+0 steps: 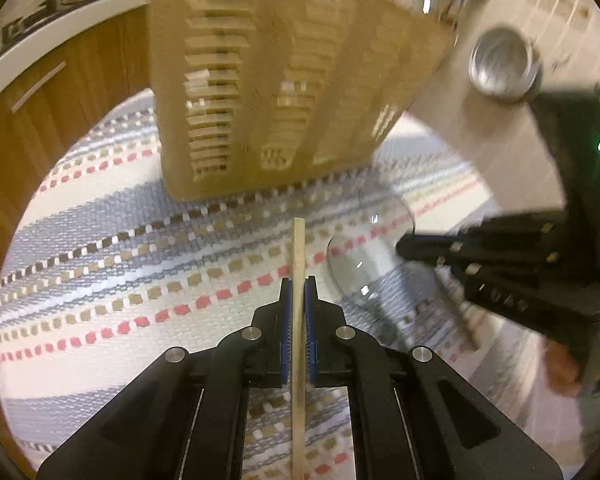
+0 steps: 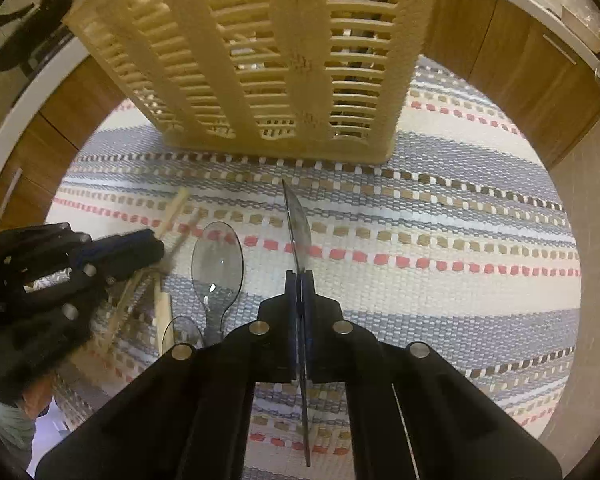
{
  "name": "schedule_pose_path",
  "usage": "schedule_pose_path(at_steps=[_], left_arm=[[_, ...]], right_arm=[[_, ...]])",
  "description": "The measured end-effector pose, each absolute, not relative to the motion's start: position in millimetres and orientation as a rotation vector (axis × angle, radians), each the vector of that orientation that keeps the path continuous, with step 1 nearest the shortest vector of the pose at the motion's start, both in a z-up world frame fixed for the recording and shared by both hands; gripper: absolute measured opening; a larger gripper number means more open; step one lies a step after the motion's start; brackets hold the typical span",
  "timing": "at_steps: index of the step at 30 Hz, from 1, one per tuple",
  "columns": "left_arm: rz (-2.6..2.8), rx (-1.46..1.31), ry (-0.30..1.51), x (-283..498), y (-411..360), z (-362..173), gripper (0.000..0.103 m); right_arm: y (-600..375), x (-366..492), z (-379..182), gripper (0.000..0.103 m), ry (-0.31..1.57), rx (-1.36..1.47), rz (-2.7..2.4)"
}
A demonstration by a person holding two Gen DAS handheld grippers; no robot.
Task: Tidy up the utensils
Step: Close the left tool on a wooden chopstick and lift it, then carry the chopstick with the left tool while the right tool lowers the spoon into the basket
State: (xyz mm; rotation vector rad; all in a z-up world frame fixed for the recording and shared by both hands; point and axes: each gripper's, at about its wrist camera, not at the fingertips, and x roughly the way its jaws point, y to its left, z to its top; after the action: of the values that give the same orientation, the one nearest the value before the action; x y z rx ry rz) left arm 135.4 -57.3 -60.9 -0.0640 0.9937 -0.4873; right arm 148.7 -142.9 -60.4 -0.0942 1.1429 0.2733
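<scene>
My left gripper (image 1: 299, 282) is shut on a wooden chopstick (image 1: 298, 248) that points toward the beige slotted utensil basket (image 1: 276, 80) standing on the striped mat. My right gripper (image 2: 299, 276) is shut on a clear plastic spoon (image 2: 298, 220), held edge-on, its tip just short of the basket (image 2: 276, 52). In the left wrist view the right gripper (image 1: 404, 246) is at the right with the clear spoon's bowl (image 1: 370, 248) at its tip. In the right wrist view the left gripper (image 2: 156, 246) is at the left, over loose chopsticks (image 2: 176, 210).
A second clear spoon (image 2: 217, 256) and another partly hidden one (image 2: 180, 334) lie on the striped mat (image 2: 420, 240) left of my right gripper. A metal cup (image 1: 502, 64) stands on the tiled floor at the far right. Wooden cabinets (image 1: 40, 120) surround the mat.
</scene>
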Motion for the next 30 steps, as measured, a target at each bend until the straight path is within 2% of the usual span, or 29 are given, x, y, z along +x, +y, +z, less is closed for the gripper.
schedule_pose_path(at_steps=[13,24,30], left_arm=[[-0.539,-0.196,0.693,99,-34,-6,0.004],[-0.553,-0.251,0.29,70,-22,90,0.004],[-0.526,-0.266,0.113,80,-34,126,0.004]], right_arm=[[-159,90,-7,0.002,0.908,-0.027,0.35],[-165,74,88,0.002,0.553,-0.012,0.379],[-165,92,120,0.002,0.447,0.011,0.382]])
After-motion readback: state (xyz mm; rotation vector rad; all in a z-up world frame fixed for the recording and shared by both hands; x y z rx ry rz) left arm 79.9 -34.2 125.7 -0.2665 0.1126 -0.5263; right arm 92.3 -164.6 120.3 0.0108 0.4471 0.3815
